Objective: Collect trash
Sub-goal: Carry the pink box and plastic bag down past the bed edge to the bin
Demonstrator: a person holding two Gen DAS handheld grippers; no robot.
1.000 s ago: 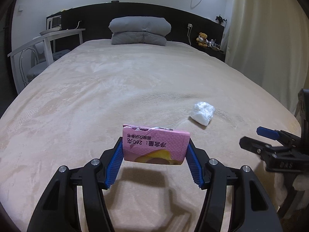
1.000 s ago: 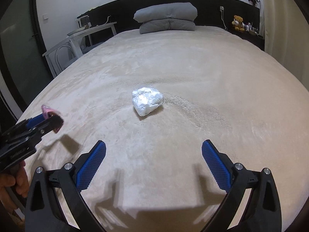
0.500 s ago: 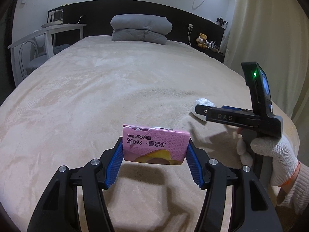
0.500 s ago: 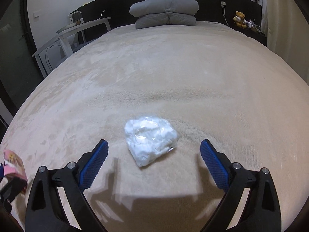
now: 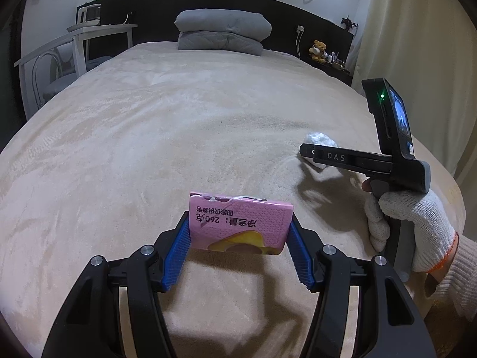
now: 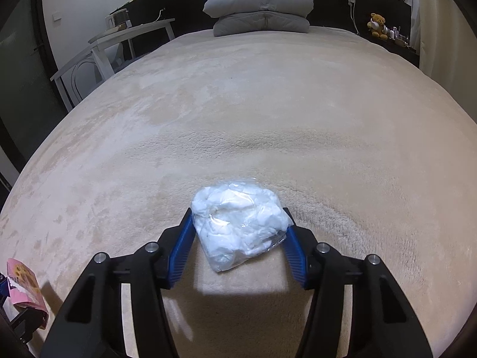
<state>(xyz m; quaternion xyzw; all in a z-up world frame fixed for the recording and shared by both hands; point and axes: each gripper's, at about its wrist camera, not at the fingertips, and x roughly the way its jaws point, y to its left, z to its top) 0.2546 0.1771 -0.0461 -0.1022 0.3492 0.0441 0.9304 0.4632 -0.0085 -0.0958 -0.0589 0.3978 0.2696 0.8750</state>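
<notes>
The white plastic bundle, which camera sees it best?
The right wrist view: the white plastic bundle sits close and whole between the closing right tool. In the left wrist view it is small, half hidden behind that tool's black arm.

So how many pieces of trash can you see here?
2. A pink snack box is clamped in the left tongs. A white crumpled plastic bag on the bed sits between the closing right tongs. Others may lie out of view.
</notes>
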